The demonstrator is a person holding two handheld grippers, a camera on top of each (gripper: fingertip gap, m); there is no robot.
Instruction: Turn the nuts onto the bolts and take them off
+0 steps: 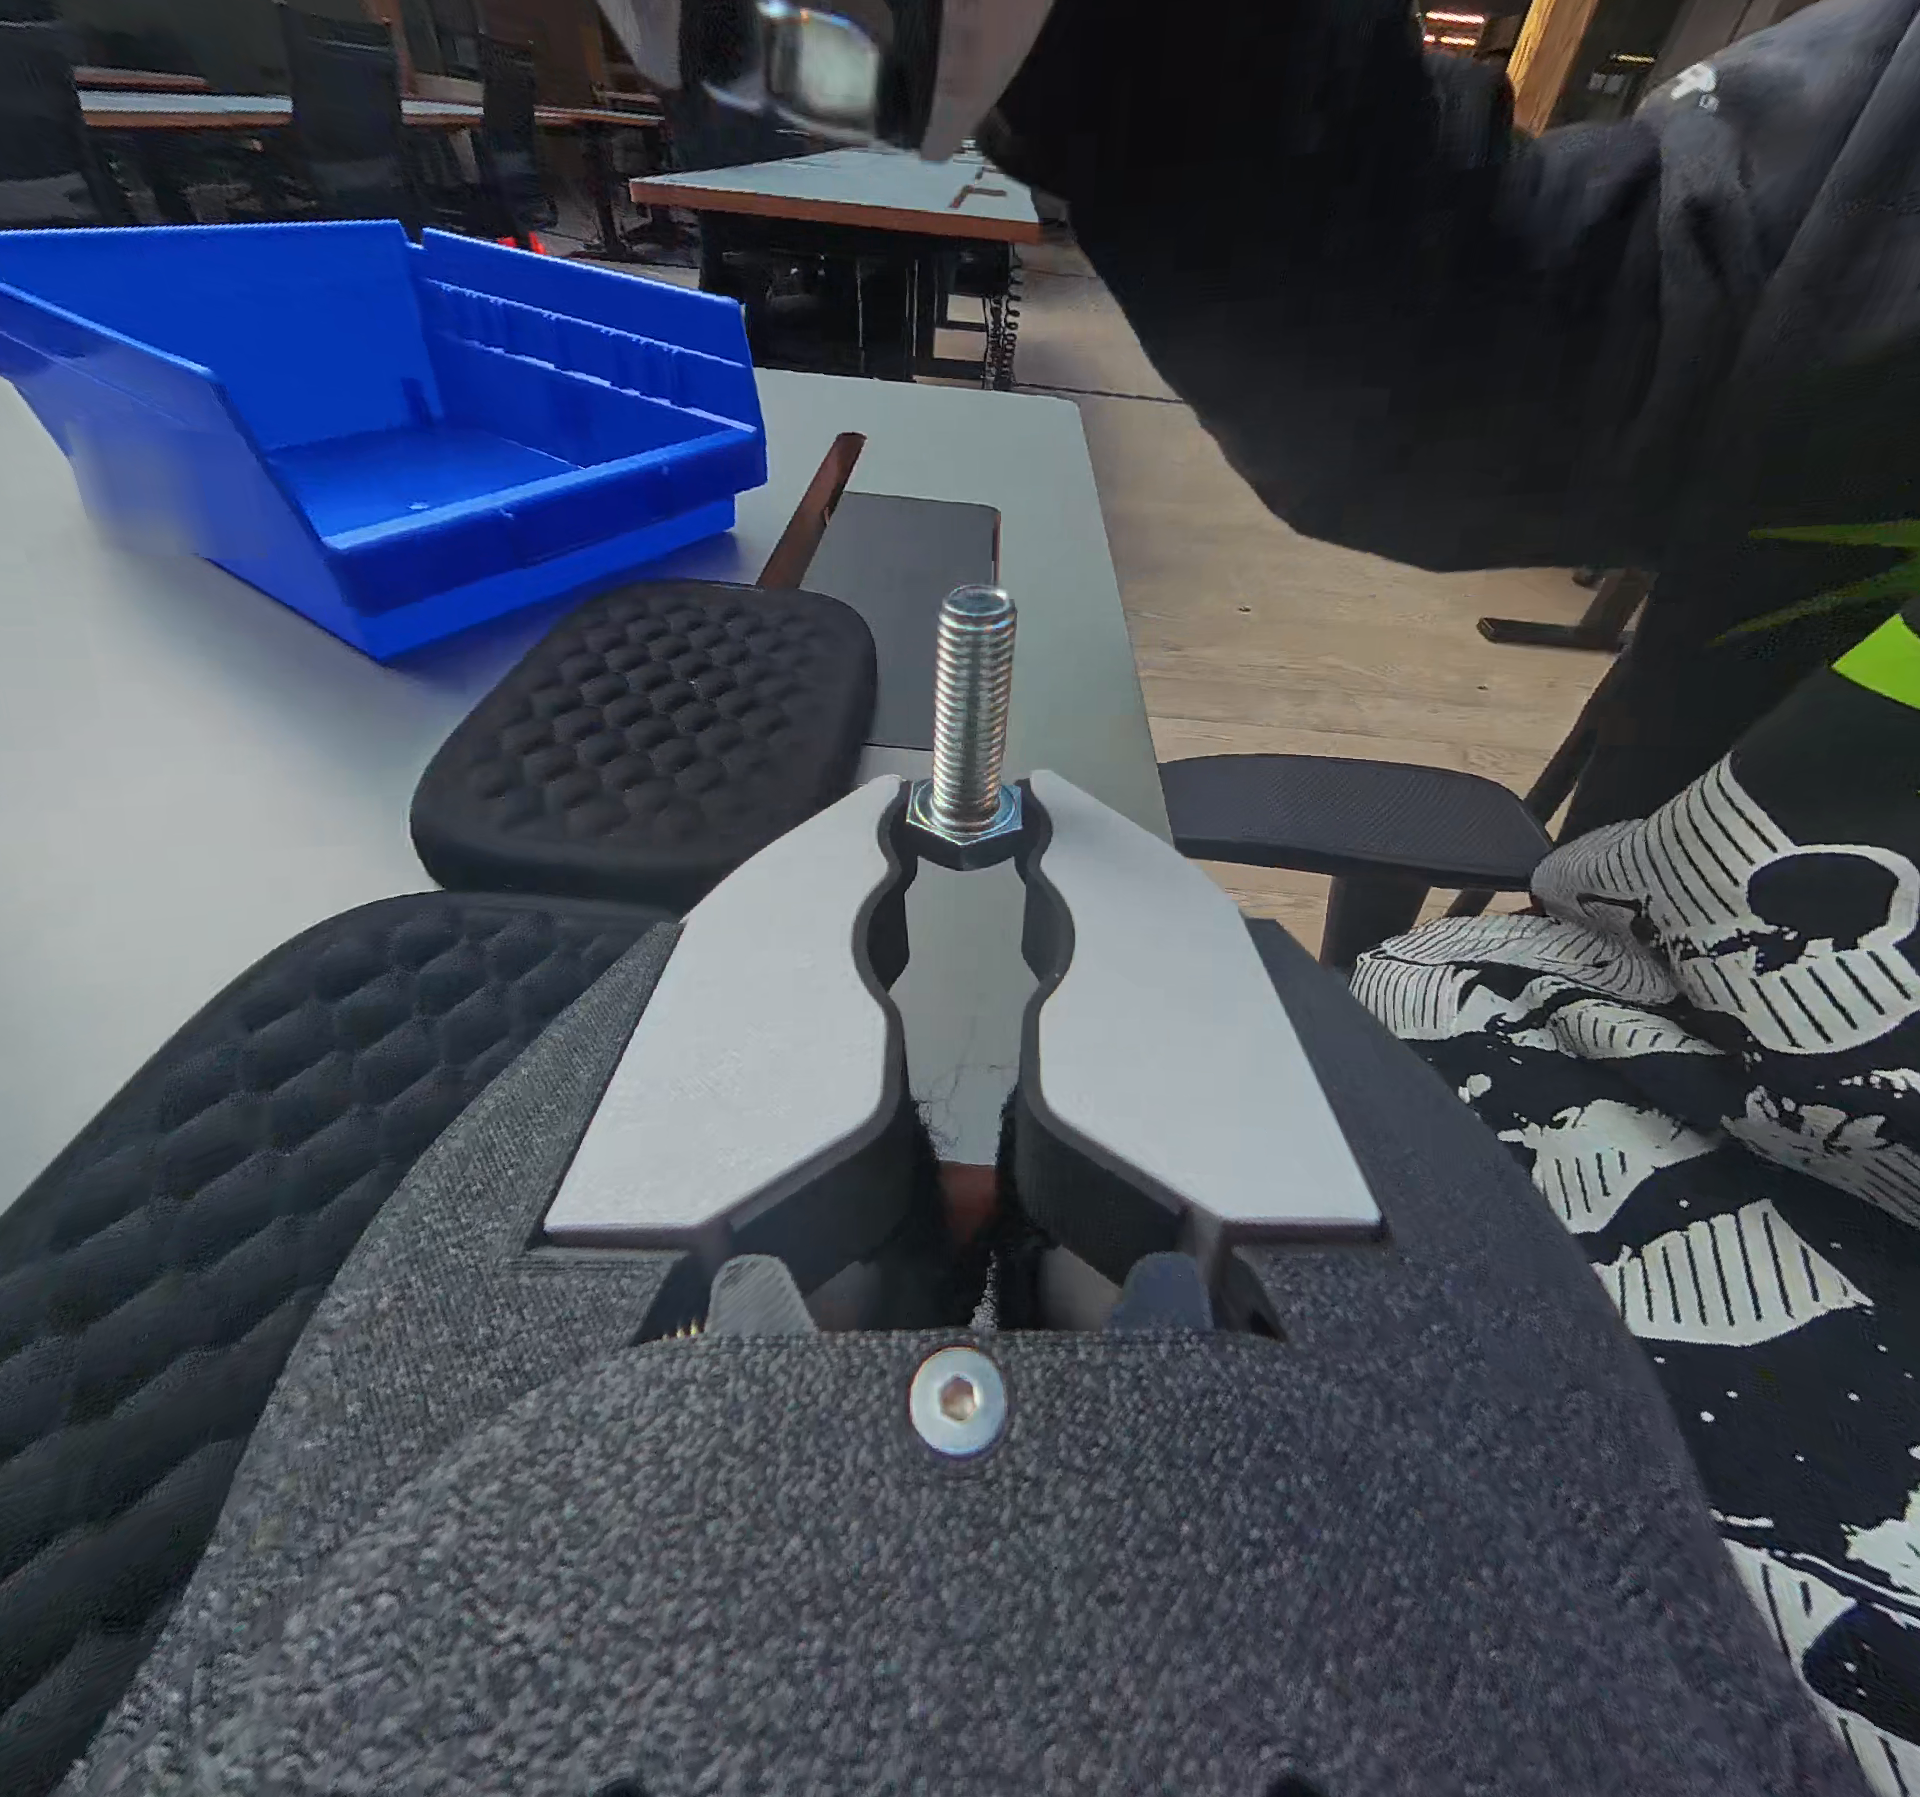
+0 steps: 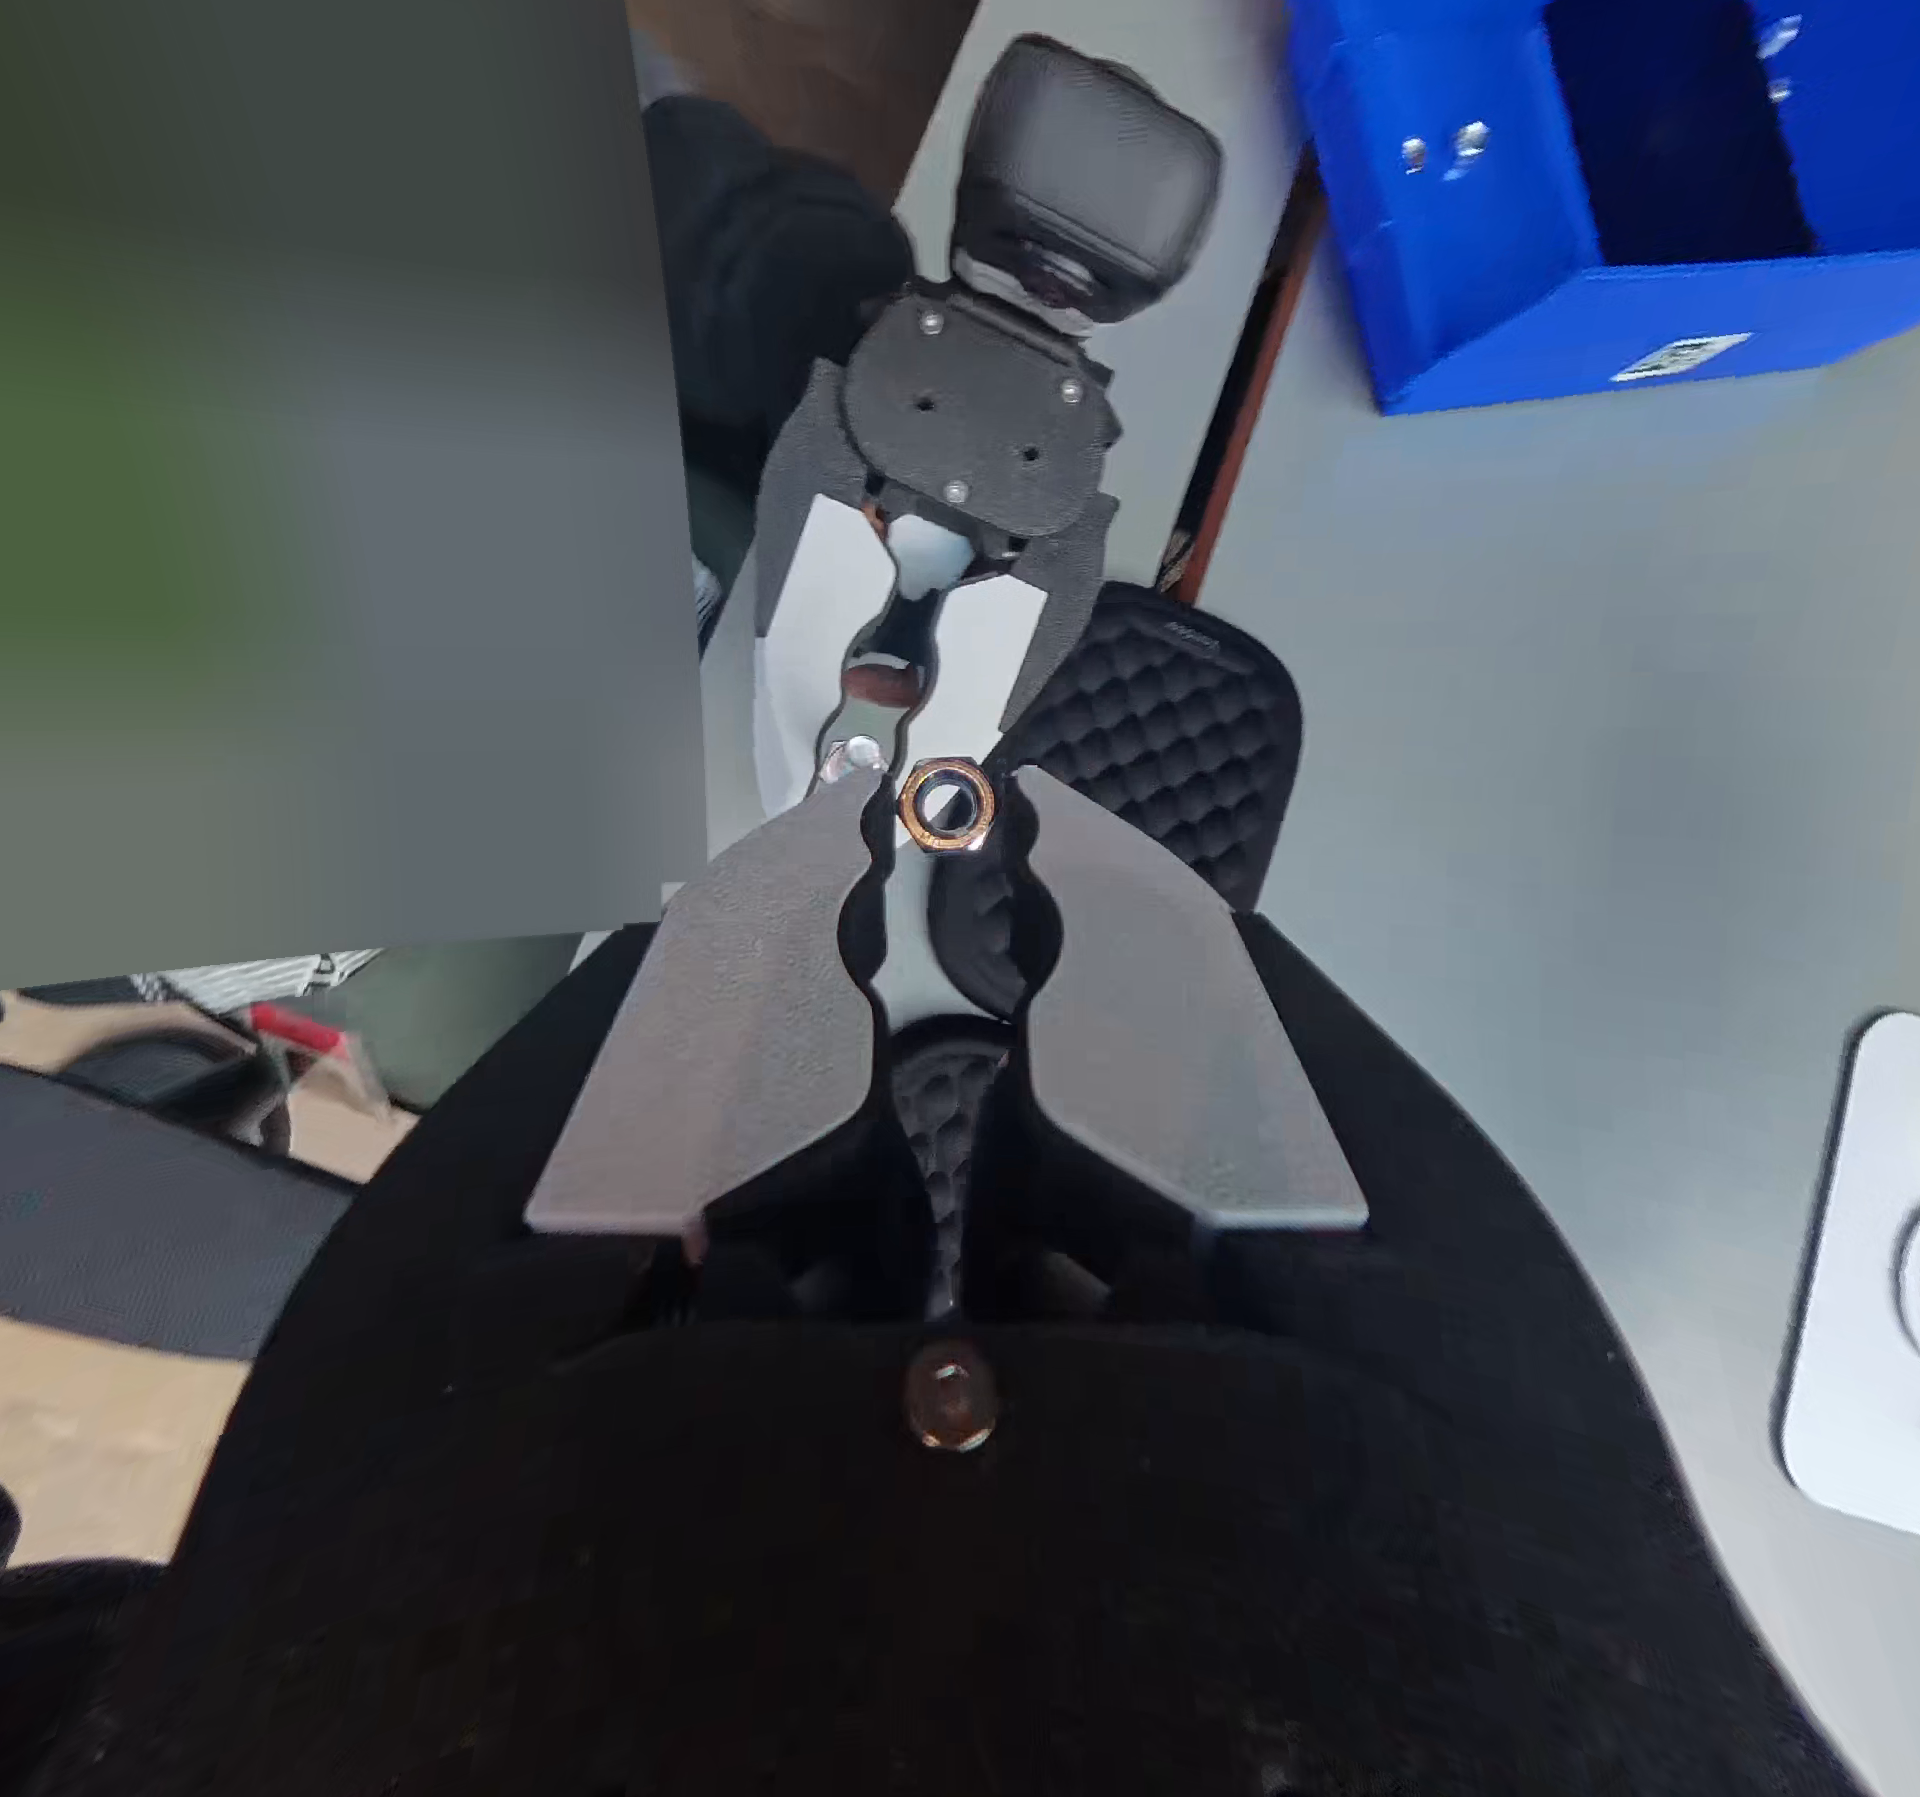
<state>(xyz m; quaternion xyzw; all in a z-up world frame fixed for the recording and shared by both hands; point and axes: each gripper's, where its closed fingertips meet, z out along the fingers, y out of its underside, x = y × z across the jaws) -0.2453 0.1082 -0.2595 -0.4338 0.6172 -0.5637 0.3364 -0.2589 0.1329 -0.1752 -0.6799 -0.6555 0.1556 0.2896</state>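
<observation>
Above the upright bolt (image 1: 974,708), right gripper (image 2: 943,817) pinches a nut (image 2: 943,805).

1. The bolt (image 1: 972,708) stands upright at the table's (image 1: 156,760) near edge.
2. A padded rest (image 1: 644,739) lies just left of the bolt.
3. The bin (image 1: 416,417) sits on the table, beyond the rest.

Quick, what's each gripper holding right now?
Left gripper: shut on the bolt, by its head.
Right gripper: shut on the nut.
</observation>
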